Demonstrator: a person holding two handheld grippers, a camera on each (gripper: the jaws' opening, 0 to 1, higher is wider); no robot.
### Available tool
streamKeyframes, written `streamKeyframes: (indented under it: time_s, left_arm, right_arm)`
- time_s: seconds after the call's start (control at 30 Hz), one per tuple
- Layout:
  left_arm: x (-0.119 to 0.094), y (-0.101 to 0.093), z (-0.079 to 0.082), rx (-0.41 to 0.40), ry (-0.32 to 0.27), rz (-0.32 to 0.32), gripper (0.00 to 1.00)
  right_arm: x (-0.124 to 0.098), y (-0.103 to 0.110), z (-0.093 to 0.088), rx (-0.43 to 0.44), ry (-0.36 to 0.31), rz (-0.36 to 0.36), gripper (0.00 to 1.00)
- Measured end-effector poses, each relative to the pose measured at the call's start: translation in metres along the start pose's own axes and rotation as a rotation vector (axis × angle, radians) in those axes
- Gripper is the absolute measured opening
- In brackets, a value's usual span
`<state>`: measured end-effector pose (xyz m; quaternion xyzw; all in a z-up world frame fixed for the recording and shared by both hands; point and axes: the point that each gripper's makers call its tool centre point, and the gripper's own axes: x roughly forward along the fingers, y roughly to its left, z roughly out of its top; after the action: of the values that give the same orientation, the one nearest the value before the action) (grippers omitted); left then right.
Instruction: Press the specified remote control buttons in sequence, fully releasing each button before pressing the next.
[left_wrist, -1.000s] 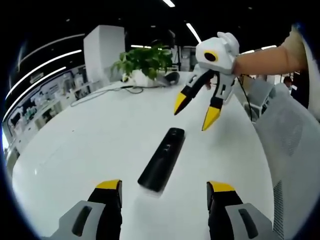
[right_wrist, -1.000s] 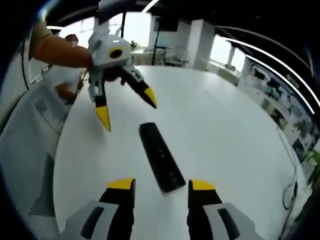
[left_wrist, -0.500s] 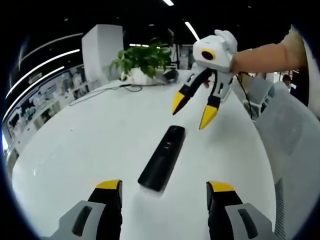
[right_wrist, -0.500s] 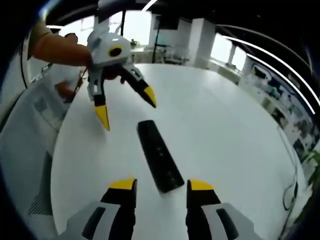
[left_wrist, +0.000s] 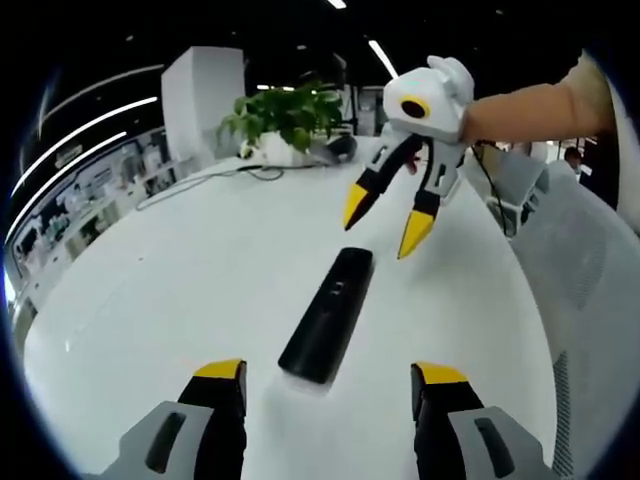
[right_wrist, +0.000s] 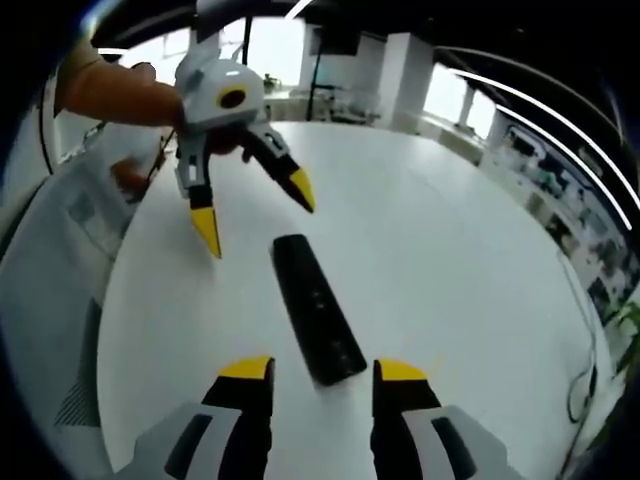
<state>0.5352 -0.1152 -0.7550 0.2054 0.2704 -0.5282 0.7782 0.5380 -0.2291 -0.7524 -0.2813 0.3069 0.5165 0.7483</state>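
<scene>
A long black remote control (left_wrist: 328, 315) lies flat on the white table (left_wrist: 180, 270). My left gripper (left_wrist: 330, 372) is open just short of the remote's near end, with nothing between its yellow-tipped jaws. My right gripper (left_wrist: 387, 220) hangs open over the remote's far end and does not touch it. In the right gripper view, the same remote (right_wrist: 317, 308) points away from my open right gripper (right_wrist: 323, 369). The left gripper (right_wrist: 253, 210) hovers open beyond it, held by a person's hand. The two grippers face each other along the remote.
A potted plant (left_wrist: 285, 120) and loose cables (left_wrist: 235, 178) sit at the table's far end by a white pillar (left_wrist: 203, 100). A grey mesh chair (left_wrist: 590, 300) stands beside the table's edge. A cable (right_wrist: 580, 385) lies near the other end.
Almost nothing. Both views have shifted slightly with the hands. The remote lies where it was and both grippers stay open above the table.
</scene>
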Motion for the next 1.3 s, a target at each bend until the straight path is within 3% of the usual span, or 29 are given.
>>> streamKeyframes:
  time_s: [1.3]
  left_arm:
    - [0.021,0.004,0.005,0.044,0.035,-0.062,0.6]
  right_arm:
    - [0.018,-0.008,0.003,-0.02,0.028,0.031,0.32]
